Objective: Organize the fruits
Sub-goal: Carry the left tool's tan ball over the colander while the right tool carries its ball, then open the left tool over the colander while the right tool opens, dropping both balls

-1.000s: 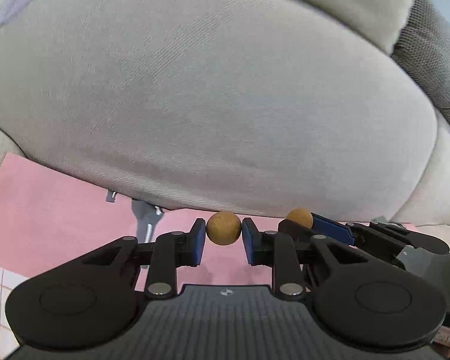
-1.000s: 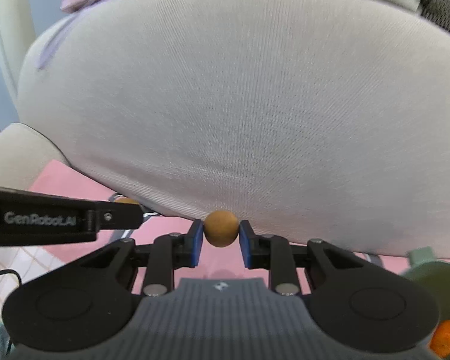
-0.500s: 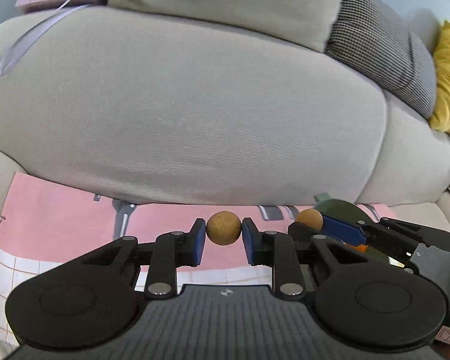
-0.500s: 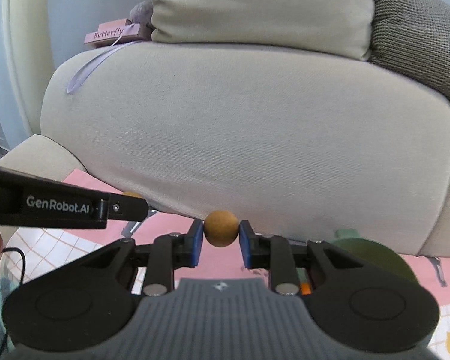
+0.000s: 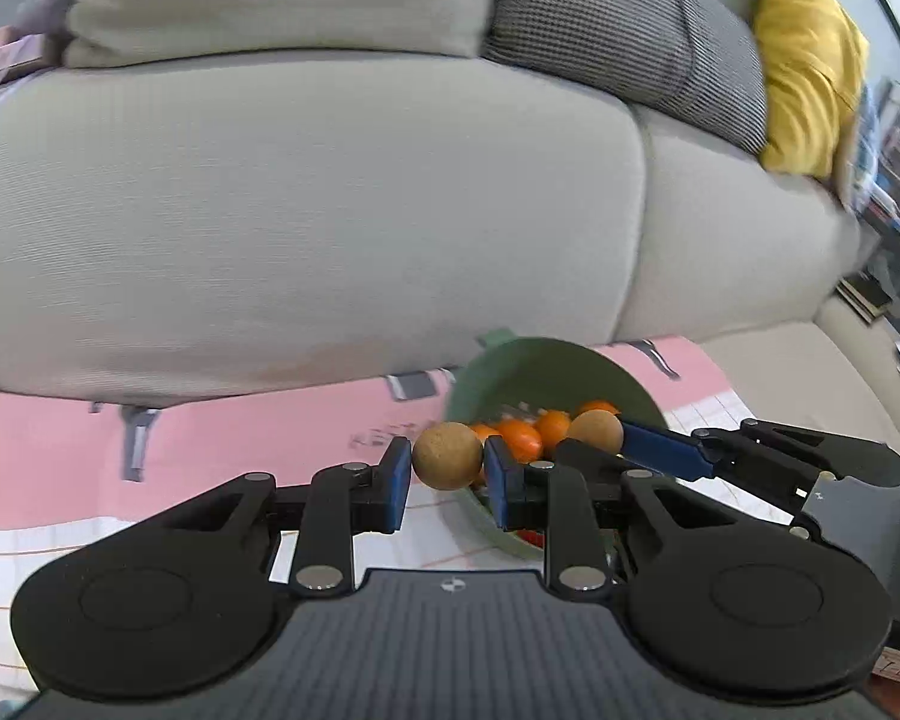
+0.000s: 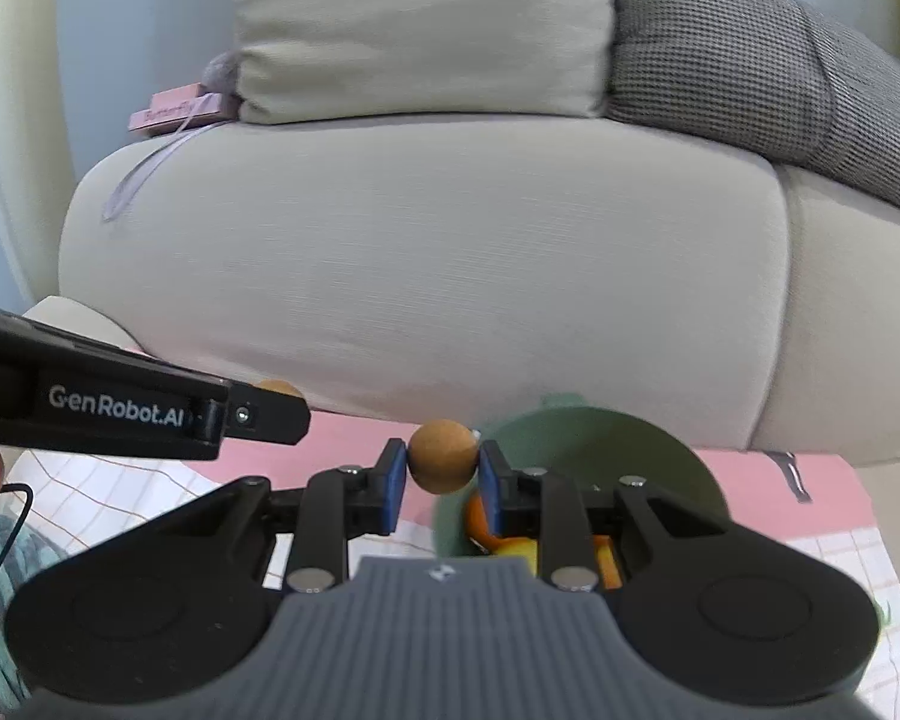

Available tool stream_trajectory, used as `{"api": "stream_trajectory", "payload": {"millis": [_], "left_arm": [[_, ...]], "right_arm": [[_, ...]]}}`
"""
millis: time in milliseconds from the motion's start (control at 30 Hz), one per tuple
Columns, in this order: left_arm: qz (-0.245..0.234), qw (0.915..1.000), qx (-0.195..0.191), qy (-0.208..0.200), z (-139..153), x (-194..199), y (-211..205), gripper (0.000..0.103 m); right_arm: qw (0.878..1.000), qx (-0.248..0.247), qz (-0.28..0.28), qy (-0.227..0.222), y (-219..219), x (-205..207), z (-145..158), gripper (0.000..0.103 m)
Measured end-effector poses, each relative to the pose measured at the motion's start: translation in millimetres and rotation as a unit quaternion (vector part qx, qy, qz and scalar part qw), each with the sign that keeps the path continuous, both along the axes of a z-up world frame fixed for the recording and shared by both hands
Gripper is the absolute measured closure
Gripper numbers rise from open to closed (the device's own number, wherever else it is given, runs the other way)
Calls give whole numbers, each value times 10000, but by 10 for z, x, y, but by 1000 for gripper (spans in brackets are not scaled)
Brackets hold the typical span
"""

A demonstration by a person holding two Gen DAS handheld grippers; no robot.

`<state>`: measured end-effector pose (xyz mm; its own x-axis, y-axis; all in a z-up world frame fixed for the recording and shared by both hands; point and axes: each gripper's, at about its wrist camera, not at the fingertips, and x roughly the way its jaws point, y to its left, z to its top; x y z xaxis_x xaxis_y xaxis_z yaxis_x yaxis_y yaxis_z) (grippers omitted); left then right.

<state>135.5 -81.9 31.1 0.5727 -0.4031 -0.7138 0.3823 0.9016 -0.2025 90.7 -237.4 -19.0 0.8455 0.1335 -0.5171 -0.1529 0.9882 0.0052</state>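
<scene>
Fruit: brown ball (image 5: 448,456) pinched in left gripper (image 5: 448,468), another (image 6: 443,456) in right gripper (image 6: 443,471); bowl (image 5: 576,360) just beyond fingers. Risk: round balls slipping, early drop missing bowl.

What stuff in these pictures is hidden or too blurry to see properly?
- Green bowl: in the right wrist view the right gripper covers its lower part, so the oranges inside cannot be counted.
- Pink box on the sofa: its lettering is too blurred to read.
- Left gripper: in the right wrist view its tip hides most of its brown fruit.
- Shelf items at the right edge of the left wrist view: blurred and cut off.
</scene>
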Motion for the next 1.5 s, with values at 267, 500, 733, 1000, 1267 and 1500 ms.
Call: {"api": "stream_trajectory", "payload": {"millis": [267, 500, 733, 1000, 1267, 1500], "left_arm": [[-424, 9988, 170, 198, -140, 62, -473, 74], [-630, 9963, 325, 479, -338, 214, -778, 74], [-604, 9943, 407, 780, -535, 434, -939, 74], [-541, 9914, 437, 1105, -772, 625, -1012, 74], [-452, 9880, 412, 1421, -991, 746, -1003, 74], [-423, 9863, 351, 1554, -1038, 794, -992, 74]], "right_arm": [[9996, -1, -158, 220, -415, 6, -161, 81], [9990, -104, -210, 389, -711, 174, -322, 81], [9983, -192, -136, 531, -840, 377, -489, 81], [9967, -412, -10, 706, -860, 577, -650, 81], [9940, -494, 5, 971, -861, 705, -811, 81], [9928, -689, 39, 979, -820, 786, -842, 81]]}}
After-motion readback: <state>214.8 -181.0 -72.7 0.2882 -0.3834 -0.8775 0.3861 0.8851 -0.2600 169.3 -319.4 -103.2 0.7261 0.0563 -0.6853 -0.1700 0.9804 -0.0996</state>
